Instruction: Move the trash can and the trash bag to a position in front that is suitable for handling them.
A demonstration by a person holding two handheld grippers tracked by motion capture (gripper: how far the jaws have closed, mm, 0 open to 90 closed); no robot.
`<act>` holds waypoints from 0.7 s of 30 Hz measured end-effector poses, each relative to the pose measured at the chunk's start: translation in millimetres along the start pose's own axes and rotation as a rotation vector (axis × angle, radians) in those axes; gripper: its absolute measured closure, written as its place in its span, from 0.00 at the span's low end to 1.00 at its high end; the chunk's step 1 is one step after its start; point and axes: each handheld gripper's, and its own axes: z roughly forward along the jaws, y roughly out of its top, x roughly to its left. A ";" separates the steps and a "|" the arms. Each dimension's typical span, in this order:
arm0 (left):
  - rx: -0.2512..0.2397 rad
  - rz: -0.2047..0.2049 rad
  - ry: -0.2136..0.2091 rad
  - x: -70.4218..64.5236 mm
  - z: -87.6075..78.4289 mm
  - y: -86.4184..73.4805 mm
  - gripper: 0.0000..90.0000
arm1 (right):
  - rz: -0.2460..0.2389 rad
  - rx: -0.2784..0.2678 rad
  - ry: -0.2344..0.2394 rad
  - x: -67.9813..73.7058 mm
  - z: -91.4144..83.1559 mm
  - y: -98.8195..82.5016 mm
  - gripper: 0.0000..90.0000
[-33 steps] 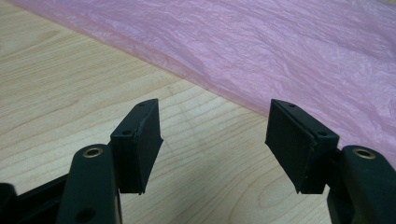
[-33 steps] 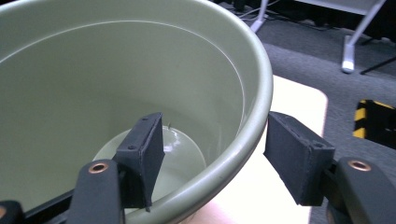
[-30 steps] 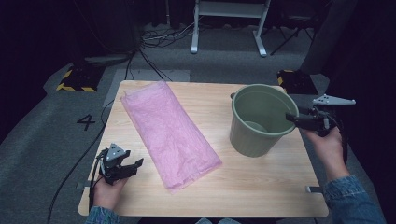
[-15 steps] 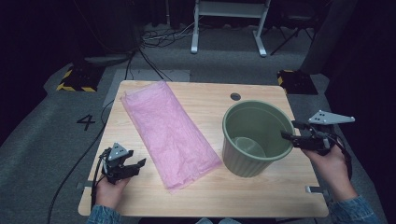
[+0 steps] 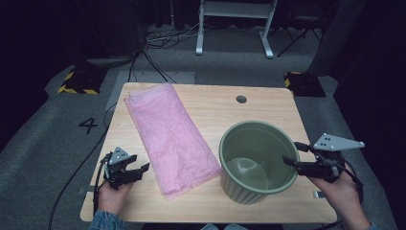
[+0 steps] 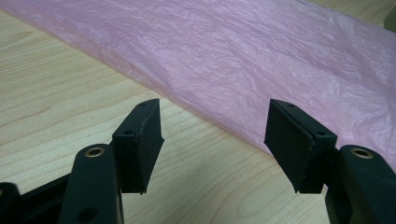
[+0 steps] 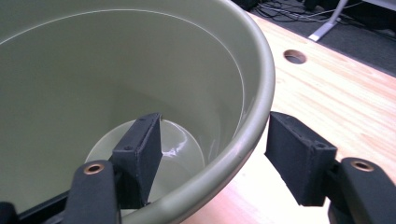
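Two grippers in play: right gripper (image 5: pixel 293 154) straddles the rim of the round olive-green plastic bucket (image 5: pixel 249 191) at the wooden table's (image 5: pixel 210 103) near-right, jaws just opened wider, pads clear of the wall. Left gripper (image 5: pixel 141 169) sits spread and empty beside the flat pink plastic bag (image 5: pixel 167 134).

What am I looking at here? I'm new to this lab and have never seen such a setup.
A person sits at a wooden table and holds a hand-operated gripper in each hand. The wide picture comes from a camera above; the two close-ups come from cameras riding on the grippers, looking along their black jaws. On the table lie a pink bag, flat, and a green bucket, empty. The left gripper rests open beside the bag, touching nothing. The right gripper straddles the bucket's rim, one jaw inside, one outside, with a gap at each, so it isn't squeezing it.
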 end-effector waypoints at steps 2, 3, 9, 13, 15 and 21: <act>0.005 0.002 -0.003 -1.2 0.5 0.1 0.40 | -0.004 -0.009 0.015 6.8 -2.6 -2.5 0.40; 0.004 0.007 -0.002 -2.0 0.8 0.4 0.40 | -0.005 -0.012 0.029 9.7 -4.2 -3.7 0.40; 0.007 0.021 -0.002 -4.5 3.5 2.2 0.40 | -0.005 -0.074 0.080 19.7 -19.0 -3.9 0.42; 0.010 0.027 -0.004 -5.7 5.8 4.1 0.40 | -0.013 -0.127 0.039 11.9 -30.1 0.1 0.42; 0.005 0.023 -0.006 -6.0 6.4 5.0 0.40 | 0.025 -0.136 0.033 2.5 -33.4 1.0 0.41; 0.019 0.044 0.001 -6.9 9.0 7.4 0.40 | 0.063 -0.139 -0.030 -18.8 -38.7 -9.0 0.41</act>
